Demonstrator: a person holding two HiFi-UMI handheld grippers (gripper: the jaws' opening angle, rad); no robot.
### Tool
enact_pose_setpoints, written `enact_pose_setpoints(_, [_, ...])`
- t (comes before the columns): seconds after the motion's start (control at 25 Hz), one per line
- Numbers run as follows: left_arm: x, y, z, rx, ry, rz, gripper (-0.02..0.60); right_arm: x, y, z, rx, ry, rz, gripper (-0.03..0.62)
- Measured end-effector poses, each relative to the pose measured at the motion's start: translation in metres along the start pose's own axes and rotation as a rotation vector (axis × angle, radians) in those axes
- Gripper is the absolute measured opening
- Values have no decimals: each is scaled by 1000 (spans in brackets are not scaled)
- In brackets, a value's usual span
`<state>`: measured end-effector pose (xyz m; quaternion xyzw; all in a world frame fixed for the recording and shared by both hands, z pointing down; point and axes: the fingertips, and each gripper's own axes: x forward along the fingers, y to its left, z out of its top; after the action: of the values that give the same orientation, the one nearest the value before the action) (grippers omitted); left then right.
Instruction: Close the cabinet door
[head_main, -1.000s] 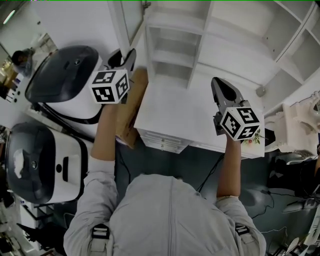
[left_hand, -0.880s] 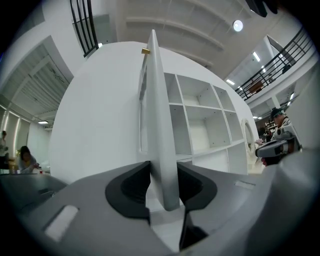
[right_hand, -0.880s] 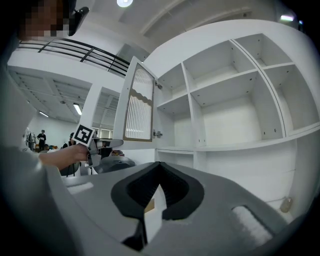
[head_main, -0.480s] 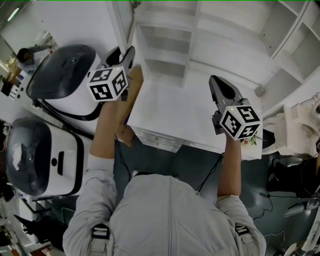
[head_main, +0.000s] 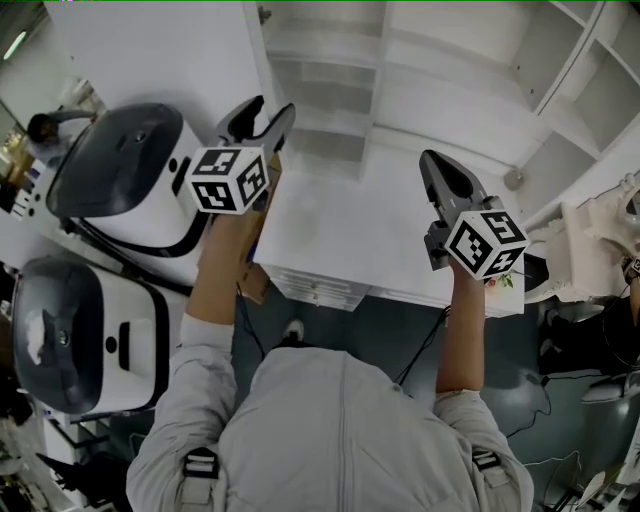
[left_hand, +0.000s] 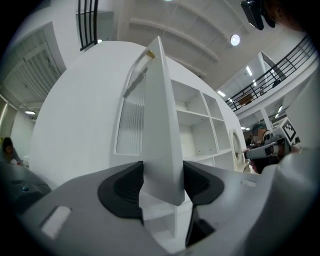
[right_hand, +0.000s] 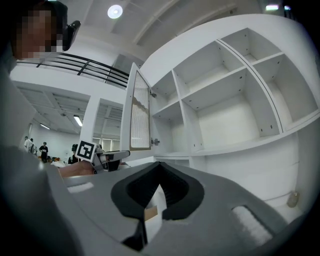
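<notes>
Releasing the cabinet door (left_hand: 161, 120) edge, the left gripper (left_hand: 163, 182) jaws have just been opening around it; the right gripper (right_hand: 158, 182) jaws sit together. Next, probably push it closed.

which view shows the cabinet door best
The right gripper view: the cabinet door stands open with its whole ribbed panel visible. The left gripper view sees it edge-on and close; the head view catches only its thin edge.
</notes>
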<state>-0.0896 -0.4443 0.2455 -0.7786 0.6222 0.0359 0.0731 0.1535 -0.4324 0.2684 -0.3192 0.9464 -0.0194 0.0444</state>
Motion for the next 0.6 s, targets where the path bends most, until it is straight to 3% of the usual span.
enact_pose_setpoints(0.16, [13, -13, -2, -21, -57, -5, 269, 4, -3, 5, -13, -13, -58, 2])
enact_pose_setpoints(0.36, [42, -43, -15, 26, 3, -149, 275, 1, -11, 3, -30, 3, -117, 2])
enact_pose_setpoints(0.6, [84, -56, -21, 78, 22, -175, 275, -17, -27, 1, -30, 12, -204, 2])
